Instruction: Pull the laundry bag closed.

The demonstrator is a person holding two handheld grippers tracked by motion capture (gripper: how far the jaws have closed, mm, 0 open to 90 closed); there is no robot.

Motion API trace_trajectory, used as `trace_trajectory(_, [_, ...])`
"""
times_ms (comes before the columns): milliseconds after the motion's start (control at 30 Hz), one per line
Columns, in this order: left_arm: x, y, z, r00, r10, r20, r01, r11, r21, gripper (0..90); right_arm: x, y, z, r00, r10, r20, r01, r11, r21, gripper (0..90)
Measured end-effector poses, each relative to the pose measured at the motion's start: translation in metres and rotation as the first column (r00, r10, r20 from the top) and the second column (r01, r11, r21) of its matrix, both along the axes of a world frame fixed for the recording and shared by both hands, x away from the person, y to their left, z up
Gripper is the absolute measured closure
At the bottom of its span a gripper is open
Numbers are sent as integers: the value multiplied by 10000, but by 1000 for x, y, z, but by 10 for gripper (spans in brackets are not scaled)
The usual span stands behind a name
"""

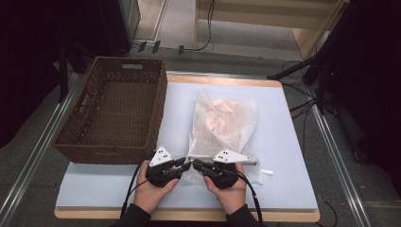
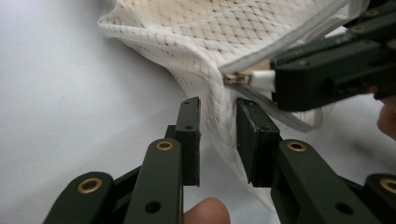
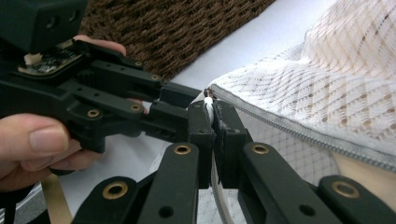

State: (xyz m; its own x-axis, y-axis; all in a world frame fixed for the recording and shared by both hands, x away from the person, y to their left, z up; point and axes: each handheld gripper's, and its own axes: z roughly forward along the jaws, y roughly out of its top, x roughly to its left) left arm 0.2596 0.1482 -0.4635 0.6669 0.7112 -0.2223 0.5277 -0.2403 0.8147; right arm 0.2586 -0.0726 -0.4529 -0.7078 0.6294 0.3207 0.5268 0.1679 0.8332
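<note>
On the table [image 1: 288, 156], ahead of both grippers: a white mesh bag and a wicker basket are seen, side by side.
Basket [image 1: 113, 111]: brown wicker, set beyond the left gripper and to the left of the bag — well apart from the jaws.
Mesh bag [image 1: 222, 125]: laid flat beyond the two grippers, its near edge reached by both; pale contents are seen through the netting.
Left gripper [image 1: 185, 165]: held in the left hand, pointed toward the right gripper; in the left gripper view its jaws [image 2: 218, 140] are parted, with a fold of mesh passing between them — the pads are not pressed on it.
Right gripper [image 1: 196, 165]: held in the right hand, tip to tip with the left one; its jaws are closed on the white zipper pull.
Zipper pull [image 3: 210, 108]: clamped at the right gripper's fingertips, at the bag's corner just beside the left jaws.
</note>
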Motion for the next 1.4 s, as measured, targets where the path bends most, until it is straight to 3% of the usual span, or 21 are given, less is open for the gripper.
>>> trace_trajectory(167, [2,1,2,10000,-53,51,54,9999,-133,771,-1,0,-1,10000,-33,-19,33,10000,-32,873])
trace_trajectory(233, [0,0,2,9998,-93,160,93,9999,60,876,-1,-1,-2,10000,-56,-36,55,10000,-76,873])
trace_trajectory(267, [1,-1,1,9999,-111,65,111,9999,40,883,-1,-1,-2,10000,-69,-45,68,9999,-106,874])
trace_trajectory(533, [-3,1,1,9999,91,126,-90,9999,-112,895,0,-2,-3,9997,-183,-128,180,9995,-244,874])
trace_trajectory(733, [-5,7,1,9995,276,136,-269,9984,-504,895,0,-5,-3,9995,-278,-175,272,9991,-325,874])
trace_trajectory(1400, [-11,7,2,9991,315,272,-304,9987,-410,893,-10,-37,-5,9967,-798,-165,789,9956,-497,874])
